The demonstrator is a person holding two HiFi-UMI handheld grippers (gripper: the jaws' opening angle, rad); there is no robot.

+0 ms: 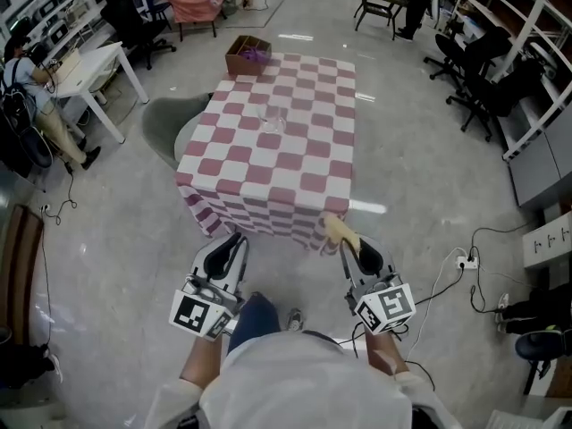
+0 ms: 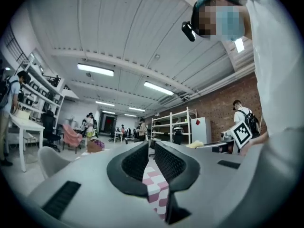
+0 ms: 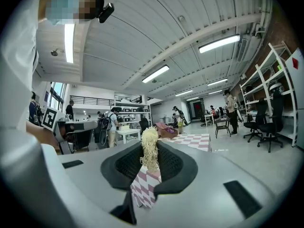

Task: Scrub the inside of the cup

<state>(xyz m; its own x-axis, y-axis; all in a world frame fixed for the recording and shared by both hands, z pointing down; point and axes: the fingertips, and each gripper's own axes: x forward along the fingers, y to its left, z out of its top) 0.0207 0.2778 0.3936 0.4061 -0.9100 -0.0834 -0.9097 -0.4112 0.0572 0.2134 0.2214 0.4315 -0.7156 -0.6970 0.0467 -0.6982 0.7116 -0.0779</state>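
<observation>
The left gripper (image 1: 234, 239) is held low, in front of the person's body. Its two fingers (image 2: 134, 161) are closed together. Only a thin slit is left between them, and nothing is in it. Through the slit you can see a bit of the pink and white checked cloth (image 1: 304, 168) that covers the table, which is farther away.

The right gripper (image 1: 349, 247) is held beside it, at about the same height. Its fingers (image 3: 168, 164) are squeezed on a scrubber (image 3: 149, 141). The scrubber is pale yellow and looks rough and stringy, like dry noodles. It stands up between the black pads and its top pokes out past the finger tips. In the head view the scrubber shows as a yellow lump at the tip of the right gripper, just in front of the near edge of the cloth.

The cup (image 1: 273, 119) is a clear glass one. It stands upright on the checked cloth, near the middle of the table and a little toward the far side. It is well apart from both grippers, and nothing touches it. It is too see-through and small to tell if anything is inside.

A brown cardboard box (image 1: 248, 54) with something purple in it sits past the far left corner of the table. A grey chair (image 1: 165, 125) stands at the table's left side.
</observation>
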